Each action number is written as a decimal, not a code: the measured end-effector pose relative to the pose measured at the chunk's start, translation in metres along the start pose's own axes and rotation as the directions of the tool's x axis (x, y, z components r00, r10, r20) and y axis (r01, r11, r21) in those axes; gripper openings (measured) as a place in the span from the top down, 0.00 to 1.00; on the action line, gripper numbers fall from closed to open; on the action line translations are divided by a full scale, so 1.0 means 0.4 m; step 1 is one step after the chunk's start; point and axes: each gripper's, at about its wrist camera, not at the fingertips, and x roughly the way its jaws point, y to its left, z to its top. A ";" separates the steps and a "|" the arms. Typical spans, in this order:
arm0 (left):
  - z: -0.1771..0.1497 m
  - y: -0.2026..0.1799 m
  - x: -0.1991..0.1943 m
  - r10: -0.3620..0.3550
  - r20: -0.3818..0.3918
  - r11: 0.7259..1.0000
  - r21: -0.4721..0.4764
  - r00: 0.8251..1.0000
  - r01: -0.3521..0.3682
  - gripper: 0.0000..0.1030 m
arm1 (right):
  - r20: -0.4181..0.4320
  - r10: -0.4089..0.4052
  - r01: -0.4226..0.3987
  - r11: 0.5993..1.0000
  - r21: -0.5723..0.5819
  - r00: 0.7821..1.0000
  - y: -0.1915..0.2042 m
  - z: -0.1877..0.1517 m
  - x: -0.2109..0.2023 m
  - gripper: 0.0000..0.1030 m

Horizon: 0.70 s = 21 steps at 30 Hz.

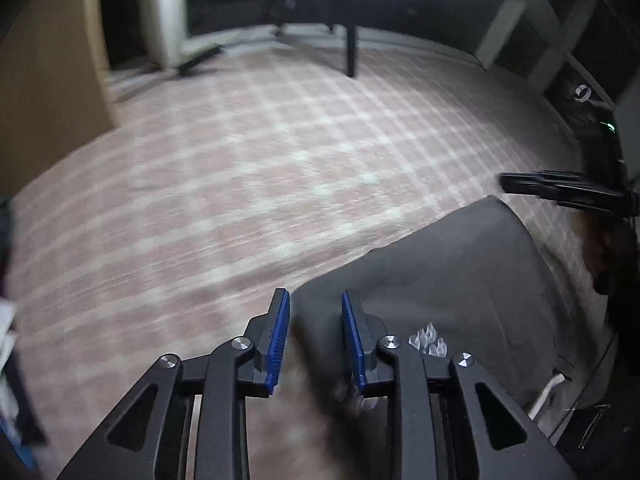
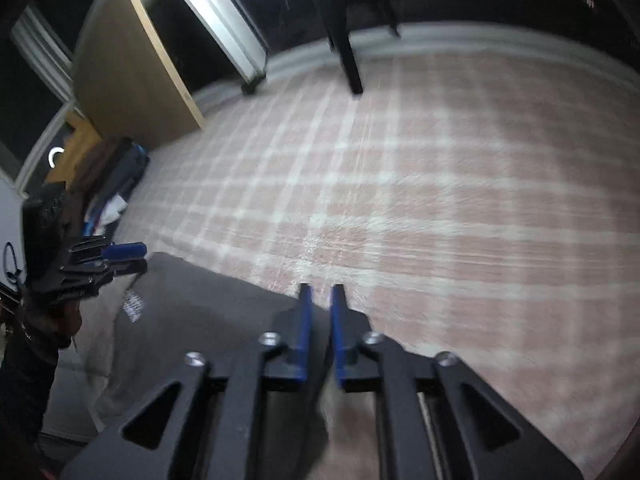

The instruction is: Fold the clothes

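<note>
Grey garment (image 1: 460, 280) on pink plaid bed cover (image 1: 280, 160), folded edge visible, fold stage unclear. Left hand-held gripper (image 1: 316, 320) spread over its corner; right hand-held gripper (image 2: 320, 320) nearly pressed together, pinch unclear.

**Count of things on the bed**

One dark grey garment (image 1: 460, 272) lies on one pink-and-white checked bed cover (image 1: 260, 168), at about five o'clock in the left wrist view. Two grippers show: the left gripper (image 1: 315, 320) and the right gripper (image 2: 320, 308), each with two blue-padded jaws. One dark furniture leg (image 2: 352, 68) stands at twelve o'clock. One wooden panel (image 2: 136, 68) leans at ten o'clock.
</note>
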 end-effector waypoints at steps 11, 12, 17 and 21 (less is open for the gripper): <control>-0.201 0.050 -0.066 -0.146 0.012 0.920 -0.367 0.989 0.140 0.41 | -0.017 0.074 -0.071 0.987 0.144 0.997 -0.018 -0.179 -0.069 0.42; -0.206 0.045 -0.046 -0.155 0.011 0.910 -0.387 0.988 0.147 0.42 | -0.018 0.081 -0.077 0.985 0.157 0.997 -0.019 -0.195 -0.075 0.42; -0.212 0.016 -0.006 -0.191 0.024 0.897 -0.401 0.981 0.185 0.42 | -0.010 0.085 -0.083 0.985 0.150 0.996 -0.010 -0.247 -0.089 0.34; -0.213 -0.001 0.015 -0.175 0.009 0.910 -0.380 0.984 0.166 0.42 | 0.010 0.062 -0.063 0.995 0.077 0.998 0.014 -0.260 -0.084 0.30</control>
